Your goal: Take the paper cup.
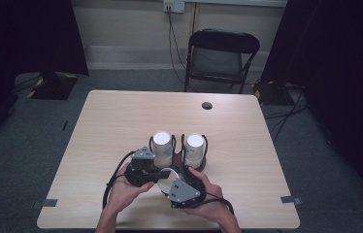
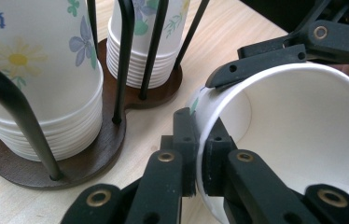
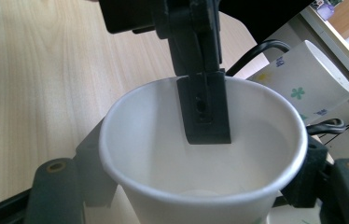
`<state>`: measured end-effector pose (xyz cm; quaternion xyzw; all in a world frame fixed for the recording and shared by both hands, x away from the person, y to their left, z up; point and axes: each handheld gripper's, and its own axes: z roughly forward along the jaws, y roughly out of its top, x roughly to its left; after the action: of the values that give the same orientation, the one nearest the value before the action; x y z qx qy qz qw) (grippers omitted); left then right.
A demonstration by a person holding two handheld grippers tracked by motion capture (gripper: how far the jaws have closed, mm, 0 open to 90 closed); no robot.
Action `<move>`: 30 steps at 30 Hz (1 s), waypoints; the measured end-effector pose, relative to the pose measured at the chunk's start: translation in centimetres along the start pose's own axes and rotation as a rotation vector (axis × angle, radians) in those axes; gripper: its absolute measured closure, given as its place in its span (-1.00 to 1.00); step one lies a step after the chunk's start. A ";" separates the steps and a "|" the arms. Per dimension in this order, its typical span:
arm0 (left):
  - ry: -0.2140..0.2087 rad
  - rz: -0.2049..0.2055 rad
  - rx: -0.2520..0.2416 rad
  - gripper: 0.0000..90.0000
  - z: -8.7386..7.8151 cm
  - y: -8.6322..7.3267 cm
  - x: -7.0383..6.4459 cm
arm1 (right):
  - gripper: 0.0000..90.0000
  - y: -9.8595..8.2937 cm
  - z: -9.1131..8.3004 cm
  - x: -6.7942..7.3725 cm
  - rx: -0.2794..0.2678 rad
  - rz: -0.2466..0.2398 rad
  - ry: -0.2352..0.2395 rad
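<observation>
Item: one white paper cup [image 2: 294,135], held clear of the table [image 1: 111,121] near its front edge, between the person's two hands and just in front of the cup holder. Grip, left claw [image 2: 199,154]: jaws nearly closed, pinching the cup's rim with one jaw inside the wall and one outside; in the right gripper view that inner jaw hangs down into the cup's mouth. Grip, right claw [image 3: 200,186]: jaws spread around the cup's body, one at each side, closed onto it as far as can be judged. Probable reason for the double hold: the cup is being passed from one claw to the other, or steadied while it is pulled free of another; the rim pinch controls the tilt while the body grip carries the weight. Adjacent: a dark wooden holder [image 2: 93,154] with black wire uprights, standing on the table just beyond the claws, carrying two stacks of flower-printed cups [image 2: 37,79], upside down, one stack per ring, the wires keeping each stack straight. Beyond: a cable hole [image 1: 207,105] in the table top and a black folding chair [image 1: 221,58] at the far side.
</observation>
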<state>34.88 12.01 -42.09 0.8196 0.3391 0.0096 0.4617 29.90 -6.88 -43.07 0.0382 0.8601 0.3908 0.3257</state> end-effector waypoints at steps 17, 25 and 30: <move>0.006 0.017 -0.056 0.52 -0.3 -0.7 -0.3 | -0.36 -0.7 -0.4 -0.5 -0.002 0.079 -0.026; 0.044 -0.005 -0.120 0.24 -0.7 -0.9 -0.1 | -0.36 -1.0 -0.6 -1.0 -0.008 0.153 -0.019; 0.072 -0.029 -0.154 0.12 -1.1 -1.1 0.1 | -0.35 -1.1 -0.8 -1.1 -0.017 0.186 -0.015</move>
<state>34.01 13.26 -42.33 0.7757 0.3654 0.0586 0.5111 30.51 -8.54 -42.87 0.1179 0.8470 0.4263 0.2950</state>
